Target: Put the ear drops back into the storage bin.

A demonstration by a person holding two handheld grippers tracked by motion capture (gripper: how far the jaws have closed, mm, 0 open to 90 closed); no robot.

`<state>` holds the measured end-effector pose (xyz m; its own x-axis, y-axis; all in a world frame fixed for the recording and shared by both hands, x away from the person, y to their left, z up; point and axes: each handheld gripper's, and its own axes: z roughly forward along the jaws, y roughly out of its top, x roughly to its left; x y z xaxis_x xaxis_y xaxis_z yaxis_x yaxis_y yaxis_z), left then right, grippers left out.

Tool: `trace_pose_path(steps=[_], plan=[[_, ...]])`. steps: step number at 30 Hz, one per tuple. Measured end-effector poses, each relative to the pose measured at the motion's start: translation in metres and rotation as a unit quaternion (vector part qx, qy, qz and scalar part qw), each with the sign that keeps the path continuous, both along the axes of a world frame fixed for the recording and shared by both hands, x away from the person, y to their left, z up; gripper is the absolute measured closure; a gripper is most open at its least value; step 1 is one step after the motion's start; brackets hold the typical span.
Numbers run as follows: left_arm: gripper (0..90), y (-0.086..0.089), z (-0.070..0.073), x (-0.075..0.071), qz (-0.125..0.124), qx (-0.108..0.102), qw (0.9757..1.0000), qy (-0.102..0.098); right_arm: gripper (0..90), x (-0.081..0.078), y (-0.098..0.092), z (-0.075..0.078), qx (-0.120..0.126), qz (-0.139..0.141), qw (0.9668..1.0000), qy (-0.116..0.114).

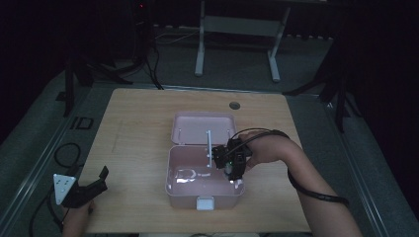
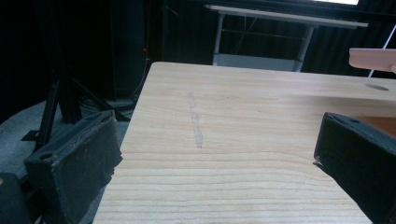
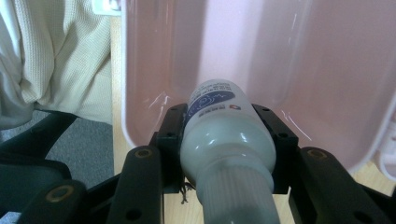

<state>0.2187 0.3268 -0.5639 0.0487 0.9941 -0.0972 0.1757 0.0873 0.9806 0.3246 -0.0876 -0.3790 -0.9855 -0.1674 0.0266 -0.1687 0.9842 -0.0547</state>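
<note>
dark room around our wooden bench; our right hand-held gripper clamps a white bottle over the open pink box, our left hand-held gripper gapes wide.

The pink box sits mid-counter with its raised lid walling off the far side. The right tongs with their white bottle take up its right half. Bare counter lies open leftward, where the left tongs gape at the near corner.
</note>
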Motion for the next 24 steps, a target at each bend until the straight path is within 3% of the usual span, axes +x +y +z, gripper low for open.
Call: trace_pose_path(steps=[24], plan=[[0.4,0.000,0.000,0.000,0.000,0.002,1.0000,0.000,59.4,0.002,0.006,-0.076,-0.030,0.048,0.9983,0.016]])
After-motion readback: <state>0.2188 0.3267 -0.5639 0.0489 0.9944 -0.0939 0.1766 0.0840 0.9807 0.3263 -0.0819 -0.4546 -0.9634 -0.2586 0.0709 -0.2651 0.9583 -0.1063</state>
